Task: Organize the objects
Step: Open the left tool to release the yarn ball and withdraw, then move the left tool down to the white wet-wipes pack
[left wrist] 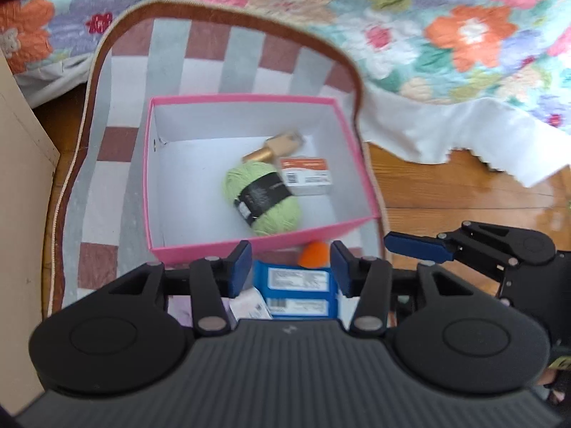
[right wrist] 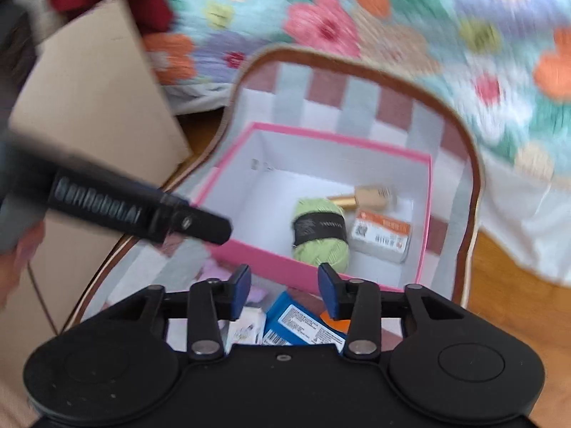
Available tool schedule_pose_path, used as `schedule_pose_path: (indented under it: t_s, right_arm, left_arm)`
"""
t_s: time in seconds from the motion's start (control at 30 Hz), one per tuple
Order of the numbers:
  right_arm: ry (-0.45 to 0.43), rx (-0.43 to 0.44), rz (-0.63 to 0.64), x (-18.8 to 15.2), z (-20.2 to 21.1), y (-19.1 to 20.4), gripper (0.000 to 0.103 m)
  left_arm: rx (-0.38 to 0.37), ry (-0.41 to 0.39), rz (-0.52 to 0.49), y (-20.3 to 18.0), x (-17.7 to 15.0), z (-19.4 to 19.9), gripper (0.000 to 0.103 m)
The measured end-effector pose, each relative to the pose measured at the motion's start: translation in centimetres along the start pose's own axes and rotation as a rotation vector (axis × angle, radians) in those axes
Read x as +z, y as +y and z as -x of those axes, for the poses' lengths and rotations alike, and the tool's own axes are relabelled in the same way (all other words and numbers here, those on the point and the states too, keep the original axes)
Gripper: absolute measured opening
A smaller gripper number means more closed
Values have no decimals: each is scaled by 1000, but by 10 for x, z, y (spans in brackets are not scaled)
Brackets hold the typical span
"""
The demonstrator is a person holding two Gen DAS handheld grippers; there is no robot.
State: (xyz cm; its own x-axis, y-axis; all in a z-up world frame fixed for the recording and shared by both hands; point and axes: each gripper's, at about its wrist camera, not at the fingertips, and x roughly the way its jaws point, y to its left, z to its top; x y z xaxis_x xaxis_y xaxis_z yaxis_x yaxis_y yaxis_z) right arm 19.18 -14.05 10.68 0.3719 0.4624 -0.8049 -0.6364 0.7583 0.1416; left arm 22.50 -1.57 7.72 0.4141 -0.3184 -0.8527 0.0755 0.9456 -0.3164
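The left claw (left wrist: 291,267) hangs with its pads apart and nothing between them, directly above the blue packet (left wrist: 298,294) that lies on the checked mat (left wrist: 103,192) just on the near side of the pink box (left wrist: 249,246). That is the relation the next move likely turns on: the packet sits straight below and slightly nearer than the pads, its long axis running left to right, so it spans the gap rather than lining up with it. The left claw probably needs a turn or a grip across the short side.

The right claw (right wrist: 283,290) is also apart and empty, hovering over the same near strip of mat, with the blue packet (right wrist: 303,324) below and between its pads. In the left view it comes in from the right, near the wood floor (left wrist: 464,192). Both are close; the left one looks better centred.

Counted inside the box: one green yarn ball (left wrist: 262,198), one orange-and-white carton (left wrist: 307,176), one gold-capped bottle (left wrist: 276,148), the bottle farthest. Outside it, near edge: one blue packet (possibly two stacked, I cannot tell), one orange object (left wrist: 314,255) touching the box wall, one small white packet (left wrist: 249,303), and something pale pink (right wrist: 217,271), mostly hidden.
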Motion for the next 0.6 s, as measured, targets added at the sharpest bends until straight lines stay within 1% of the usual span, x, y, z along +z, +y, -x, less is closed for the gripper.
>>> schedule_pose_path:
  t_s: [0.03,0.07,0.13,0.2,0.23,0.3,0.37,0.43,0.6]
  right_arm:
    - [-12,-1,28,-1,12,8,56]
    - [-18,3,46,-2,23,14,59]
    - [-19,43,53,-3,40,25,61]
    - [-28,65,71,-6,52,36,63]
    - [-29,69,94,-9,56,43,64]
    - [-44,38,146,-17,60,57,64]
    - [-47,47,198,-28,61,68,65]
    - [-38,77,200,-40,56,72,67]
    - [-5,128,136,-68,31,70,68]
  left_arm:
    - [-5,2,-13,-3,-2,11,56]
    - [-4,4,-23,-6,-3,20,56]
    - [-13,4,-47,-11,-9,37,58]
    - [-35,24,-55,-13,-16,47,59]
    - [-38,35,-48,-13,-20,51,59]
    - [-33,51,-60,-12,-31,55,59]
    - [-16,58,-77,-10,-42,56,59]
    - [-17,72,-92,-7,-52,51,60]
    - [-2,135,-75,12,-69,17,60]
